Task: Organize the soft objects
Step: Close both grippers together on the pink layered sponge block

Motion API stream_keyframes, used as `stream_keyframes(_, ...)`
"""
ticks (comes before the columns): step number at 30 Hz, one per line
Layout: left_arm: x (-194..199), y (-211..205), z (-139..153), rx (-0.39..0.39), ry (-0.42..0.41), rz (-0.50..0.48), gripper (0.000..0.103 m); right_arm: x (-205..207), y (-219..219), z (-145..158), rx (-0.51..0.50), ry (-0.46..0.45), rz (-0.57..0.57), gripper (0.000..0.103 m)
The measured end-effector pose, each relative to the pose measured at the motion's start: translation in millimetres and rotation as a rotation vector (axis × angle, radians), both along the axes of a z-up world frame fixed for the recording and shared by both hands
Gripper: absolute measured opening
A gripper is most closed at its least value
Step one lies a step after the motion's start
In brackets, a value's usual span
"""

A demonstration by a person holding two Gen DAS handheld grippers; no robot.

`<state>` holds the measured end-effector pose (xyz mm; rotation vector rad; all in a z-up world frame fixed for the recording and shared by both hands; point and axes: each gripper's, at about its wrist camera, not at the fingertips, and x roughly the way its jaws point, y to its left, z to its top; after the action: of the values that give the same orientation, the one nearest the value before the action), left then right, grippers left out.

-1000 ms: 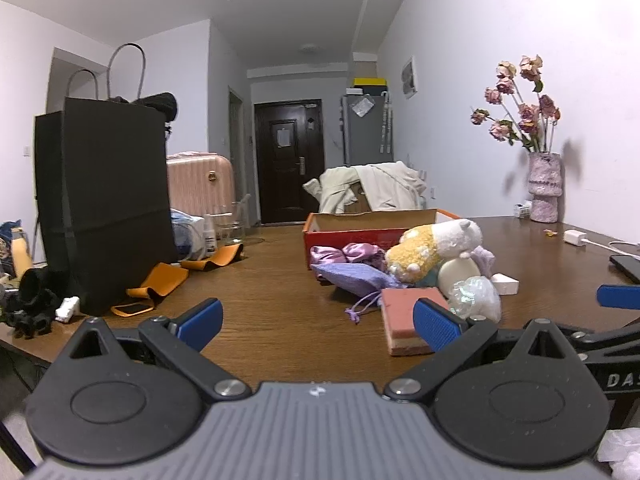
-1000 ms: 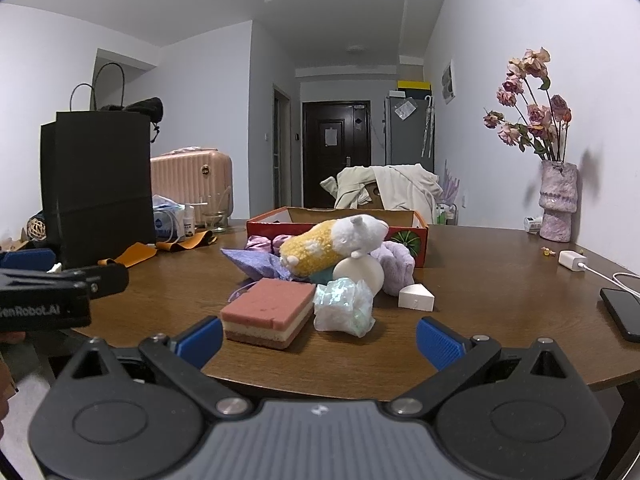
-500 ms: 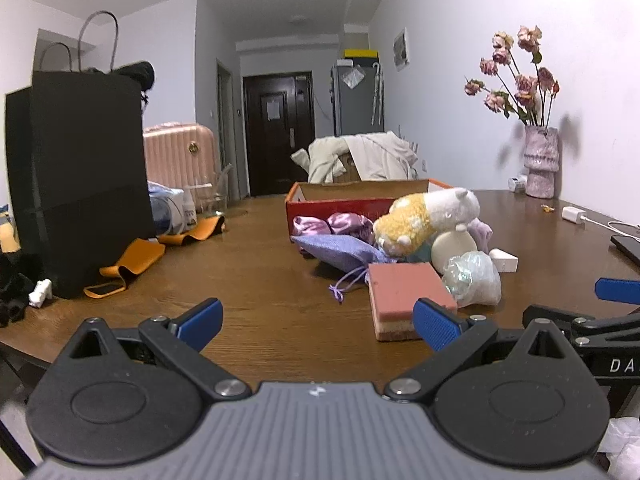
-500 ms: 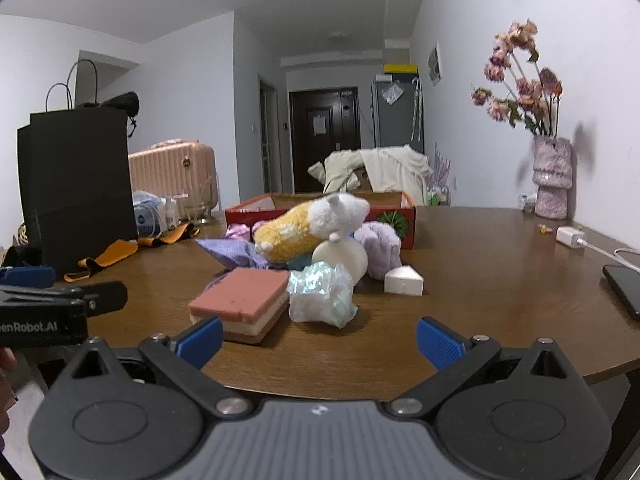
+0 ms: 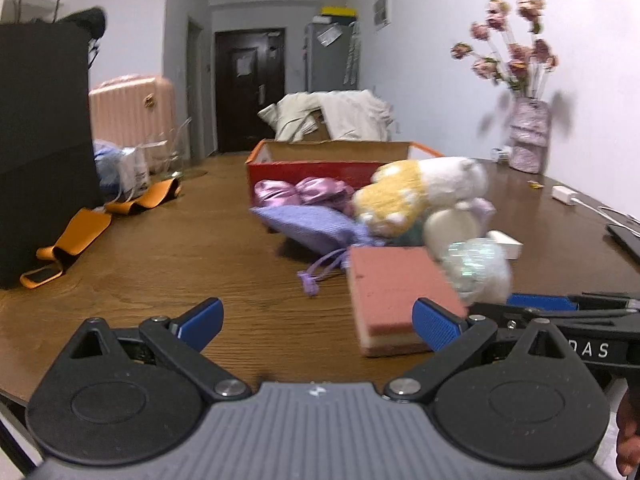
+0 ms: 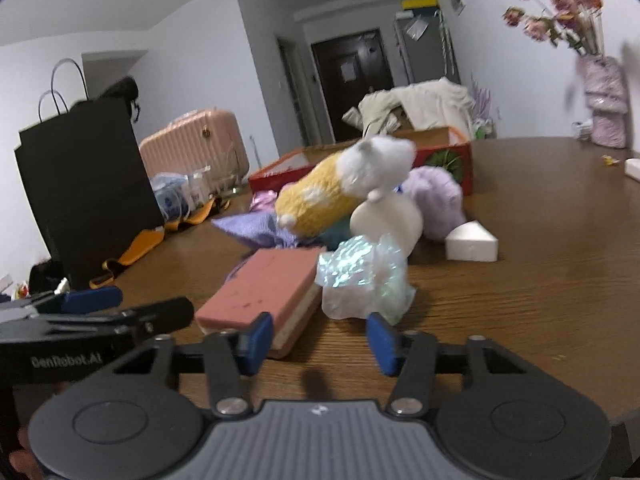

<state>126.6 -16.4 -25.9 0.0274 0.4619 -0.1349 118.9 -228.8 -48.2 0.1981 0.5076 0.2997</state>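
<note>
Fuzzy plush toy (image 6: 344, 188), layered rectangular sponge (image 6: 264, 292), crinkly iridescent wrap (image 6: 364, 276)

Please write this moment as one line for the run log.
stage: approach | left gripper: open, empty | right gripper: jaws just narrowed, nothing between | nearest: pink sponge, shiny wrap | red box: behind pile

white walls (image 5: 440, 60) | dark door (image 5: 250, 88) at hall end | brown wooden table (image 5: 180, 248) | pink suitcase (image 5: 132, 116)
</note>
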Motion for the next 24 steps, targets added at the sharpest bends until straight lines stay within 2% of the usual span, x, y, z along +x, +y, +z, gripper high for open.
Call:
stream_keyframes(3, 11.1, 19.1, -1.5, -0.015, 0.023, 0.071, 0.103, 13.8, 18.2, -2.6, -0.039, -0.003, 0.065, 0.044)
stream_keyframes(6, 22.8, 43.3, -1.9, -0.034, 0.039, 0.188, 0.103, 14.9, 48.6, 4.5, -0.034, -0.075, 0.257, 0.044)
stream_keyframes(8, 30.0, 58.8, -2.0, -0.057, 0.057, 0.252, 0.103, 17.6, 63.3, 8.0, 0.005, -0.1, 0.344, 0.051)
stream_keyframes(10, 32.9, 71.3, -1.0, -0.079, 0.066, 0.269, 0.103, 22.8, 64.3, 10.7, 0.027, -0.108, 0.324, 0.052)
stream_keyframes(12, 32.3, 76.1, 1.5, -0.107, 0.068, 0.243, 0.103, 32.2, 54.1, 11.2, 0.049, -0.091, 0.236, 0.052)
stream_keyframes(14, 30.1, 73.8, 4.6, -0.148, 0.074, 0.155, 0.102, 45.2, 45.6, 10.0, 0.078, -0.041, 0.171, 0.055)
stream_keyframes(15, 29.8, 70.7, 4.8, -0.171, 0.079, 0.105, 0.097, 51.8, 44.2, 8.5, 0.089, -0.017, 0.158, 0.055)
stream_keyframes(17, 30.9, 64.9, 3.7, -0.207, 0.105, 0.027, 0.077, 60.0, 46.5, 5.3, 0.111, 0.011, 0.154, 0.054)
stream_keyframes(18, 33.2, 62.3, 1.4, -0.212, 0.13, 0.004, 0.071, 63.2, 47.3, 2.8, 0.119, 0.025, 0.158, 0.054)
stream_keyframes(19, 36.0, 60.4, -2.0, -0.218, 0.157, -0.013, 0.059, 66.4, 49.7, 0.0, 0.125, 0.041, 0.162, 0.051)
stream_keyframes(20, 37.7, 61.2, -4.6, -0.242, 0.173, -0.027, 0.057, 68.2, 52.6, -2.1, 0.121, 0.058, 0.162, 0.038)
stream_keyframes(21, 37.7, 62.1, -5.2, -0.257, 0.175, -0.03, 0.057, 71.7, 56.1, -5.0, 0.116, 0.067, 0.174, 0.034)
stream_keyframes(24, 39.0, 65.7, -6.2, -0.297, 0.193, -0.093, 0.057, 57.0, 58.6, -2.0, 0.111, 0.062, 0.188, 0.032)
